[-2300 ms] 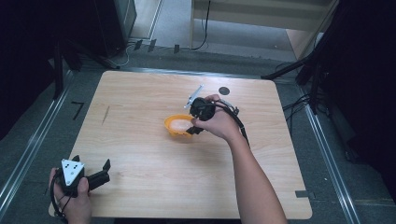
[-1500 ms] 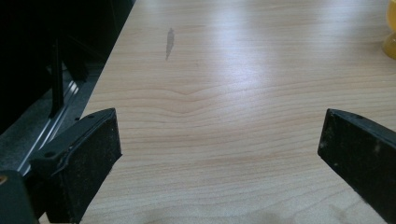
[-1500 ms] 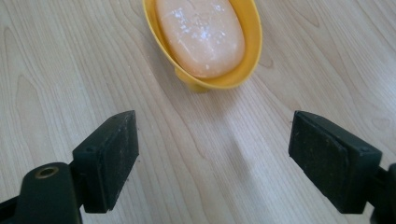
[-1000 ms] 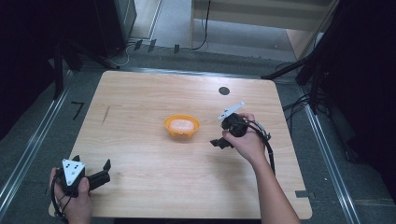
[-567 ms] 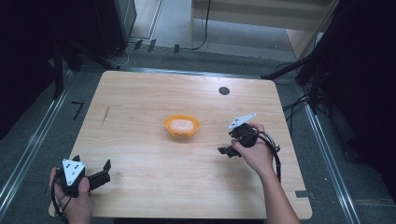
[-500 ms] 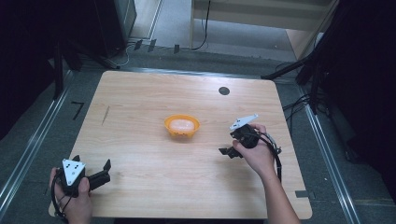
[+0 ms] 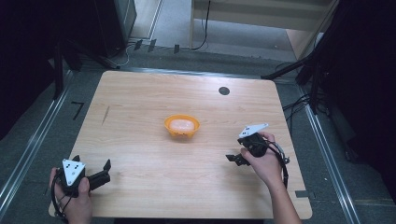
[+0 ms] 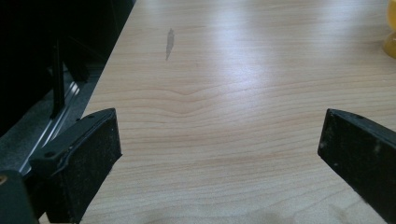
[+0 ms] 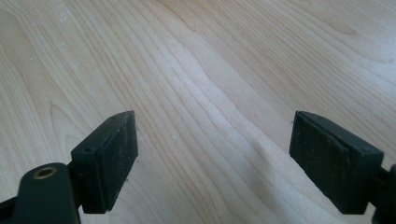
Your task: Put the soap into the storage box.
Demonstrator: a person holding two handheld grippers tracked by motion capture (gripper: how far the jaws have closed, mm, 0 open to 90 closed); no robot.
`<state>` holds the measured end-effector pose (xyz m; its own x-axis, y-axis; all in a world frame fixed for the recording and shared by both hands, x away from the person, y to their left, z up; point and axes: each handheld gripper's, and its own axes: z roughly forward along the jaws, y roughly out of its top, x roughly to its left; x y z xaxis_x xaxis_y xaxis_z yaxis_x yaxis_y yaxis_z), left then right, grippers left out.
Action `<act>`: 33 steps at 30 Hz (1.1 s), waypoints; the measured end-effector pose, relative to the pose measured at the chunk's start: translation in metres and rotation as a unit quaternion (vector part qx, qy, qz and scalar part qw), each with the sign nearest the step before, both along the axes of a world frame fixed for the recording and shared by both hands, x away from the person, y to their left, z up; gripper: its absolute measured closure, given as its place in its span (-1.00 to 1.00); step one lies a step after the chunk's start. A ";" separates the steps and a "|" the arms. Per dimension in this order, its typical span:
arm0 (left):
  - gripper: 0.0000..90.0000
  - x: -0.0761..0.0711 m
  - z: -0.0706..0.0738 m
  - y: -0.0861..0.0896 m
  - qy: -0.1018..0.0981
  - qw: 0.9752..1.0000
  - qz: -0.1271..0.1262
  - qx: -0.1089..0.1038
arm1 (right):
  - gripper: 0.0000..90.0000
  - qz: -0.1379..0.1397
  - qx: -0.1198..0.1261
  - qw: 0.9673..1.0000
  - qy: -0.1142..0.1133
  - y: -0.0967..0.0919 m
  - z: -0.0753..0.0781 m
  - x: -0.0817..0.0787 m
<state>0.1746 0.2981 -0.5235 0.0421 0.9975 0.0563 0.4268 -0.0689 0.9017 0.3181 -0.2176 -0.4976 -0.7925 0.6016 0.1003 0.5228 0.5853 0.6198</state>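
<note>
An orange bowl (image 7: 182, 126) with a pale lump in it sits in the middle of the wooden table (image 7: 140, 93). My right gripper (image 7: 235, 159) hovers low over the table's right side, well clear of the bowl, jaws pointing left. In the right gripper view its jaws (image 9: 212, 140) stand open over bare wood. My left gripper (image 7: 95, 167) rests at the near left corner, held in a hand. Its jaws (image 8: 219, 140) are wide open with nothing between them, and the bowl's edge (image 8: 391, 32) shows far off at the upper right.
A small black disc (image 7: 224, 91) lies on the table behind the bowl. A thin dark mark (image 7: 106, 114) sits on the left side of the top. Metal rails and cables run along the floor beside both table edges.
My right gripper has left the bowl and moved right and toward the near edge, sinking a little. The left gripper and the bowl have stayed where they were.
</note>
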 end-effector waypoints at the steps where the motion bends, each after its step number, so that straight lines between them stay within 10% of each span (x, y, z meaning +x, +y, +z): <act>1: -1.00 0.000 0.000 0.000 0.000 1.000 0.000 0.000 | -0.64 -0.003 0.000 1.000 0.000 -0.001 0.000 -0.001; 33: -1.00 0.000 0.000 -0.001 0.000 1.000 -0.002 0.007 | -0.71 -0.044 0.035 0.998 -0.017 -0.049 -0.021 -0.041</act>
